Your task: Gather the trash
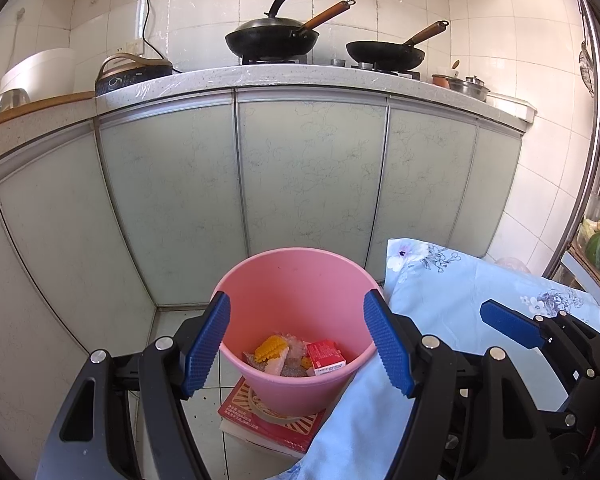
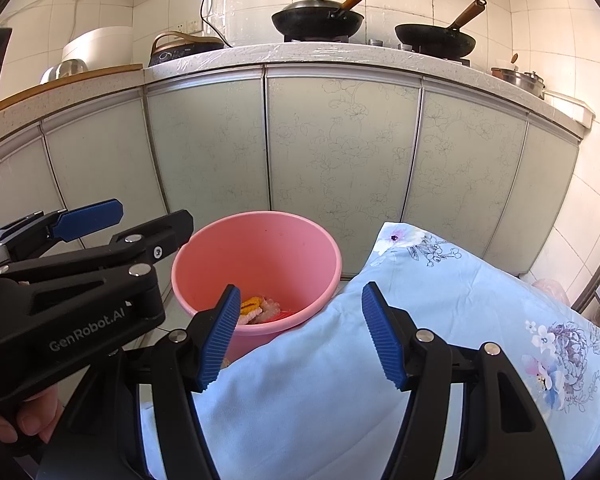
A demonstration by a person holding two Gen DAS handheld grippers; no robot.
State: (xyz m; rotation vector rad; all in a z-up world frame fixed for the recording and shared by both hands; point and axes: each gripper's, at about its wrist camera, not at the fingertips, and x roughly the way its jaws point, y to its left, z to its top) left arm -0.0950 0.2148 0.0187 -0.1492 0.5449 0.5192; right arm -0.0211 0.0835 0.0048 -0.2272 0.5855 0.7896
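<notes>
The right gripper [image 2: 296, 334] hangs open over a blue floral cloth [image 2: 440, 320] — the pink bin [image 2: 204, 252] just beyond holds scraps [image 2: 260, 308].

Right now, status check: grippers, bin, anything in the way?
Left gripper open, empty, over pink bin. Right gripper open, empty, above blue floral cloth. Bin holds scraps and red carton. Cloth edge beside bin rim.
</notes>
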